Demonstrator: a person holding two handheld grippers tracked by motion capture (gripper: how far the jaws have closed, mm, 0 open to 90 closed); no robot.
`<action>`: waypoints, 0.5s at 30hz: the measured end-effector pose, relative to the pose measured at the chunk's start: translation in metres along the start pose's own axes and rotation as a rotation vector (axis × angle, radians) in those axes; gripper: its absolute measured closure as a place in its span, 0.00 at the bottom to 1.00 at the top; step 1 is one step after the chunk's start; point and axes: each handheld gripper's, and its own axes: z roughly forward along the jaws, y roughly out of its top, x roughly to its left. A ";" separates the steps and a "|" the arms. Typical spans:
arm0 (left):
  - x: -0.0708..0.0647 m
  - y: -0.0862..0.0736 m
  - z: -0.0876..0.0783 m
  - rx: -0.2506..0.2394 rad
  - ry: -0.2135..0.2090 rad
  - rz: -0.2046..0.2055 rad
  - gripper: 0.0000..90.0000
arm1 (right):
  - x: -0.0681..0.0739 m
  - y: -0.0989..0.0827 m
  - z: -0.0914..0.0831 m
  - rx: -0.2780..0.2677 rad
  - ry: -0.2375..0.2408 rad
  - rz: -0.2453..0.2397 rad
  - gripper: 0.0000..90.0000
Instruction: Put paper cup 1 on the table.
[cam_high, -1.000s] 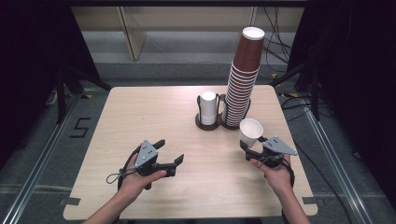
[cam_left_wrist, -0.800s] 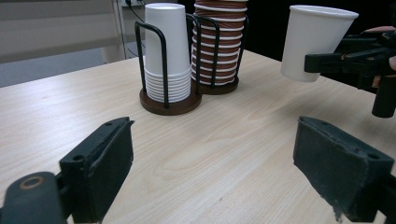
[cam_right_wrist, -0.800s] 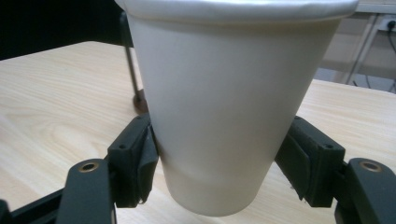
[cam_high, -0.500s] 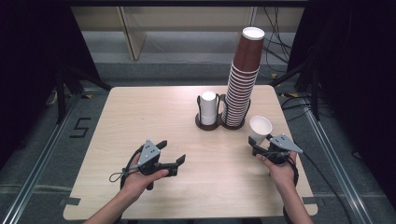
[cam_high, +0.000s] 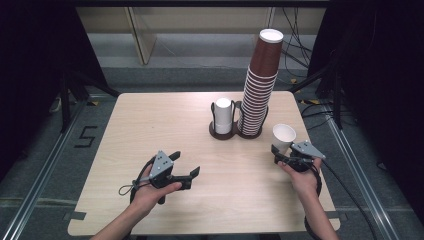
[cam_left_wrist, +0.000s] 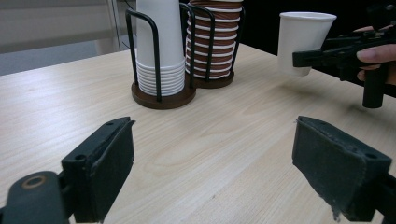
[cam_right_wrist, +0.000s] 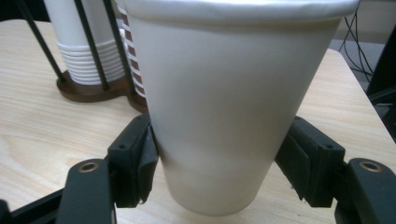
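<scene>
A single white paper cup (cam_high: 283, 135) (cam_right_wrist: 229, 107) (cam_left_wrist: 303, 42) hangs upright just above the table at the right, with my right gripper (cam_high: 278, 150) (cam_right_wrist: 222, 161) shut on its lower half. Its pads press on both sides of the cup. My left gripper (cam_high: 186, 164) (cam_left_wrist: 224, 163) rests low over the front left of the table (cam_high: 150, 120), open, nothing between its fingers. Behind stands a black wire holder (cam_high: 222, 132) with a short stack of white cups (cam_high: 223, 116) (cam_left_wrist: 159, 46) and a tall stack of brown cups (cam_high: 260, 85) (cam_left_wrist: 215, 42).
The table's right edge (cam_high: 320, 165) runs close beside my right hand. Cables (cam_high: 350, 195) trail on the floor to the right, and a stand's dark legs (cam_high: 70, 95) rise at the left. Bare wood lies between the two grippers.
My right gripper has carried the white cup to the right, away from the cup holder. The left gripper has stayed where it was.
</scene>
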 end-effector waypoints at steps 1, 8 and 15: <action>0.000 0.000 0.000 -0.001 0.000 0.001 0.14 | 0.001 0.000 0.000 0.020 -0.006 0.027 0.37; -0.002 0.000 0.002 -0.006 -0.016 0.002 0.14 | -0.007 0.001 0.009 0.046 -0.042 -0.007 0.37; -0.002 -0.002 0.000 0.010 -0.010 0.005 0.14 | -0.010 0.001 0.019 0.119 -0.064 -0.001 0.36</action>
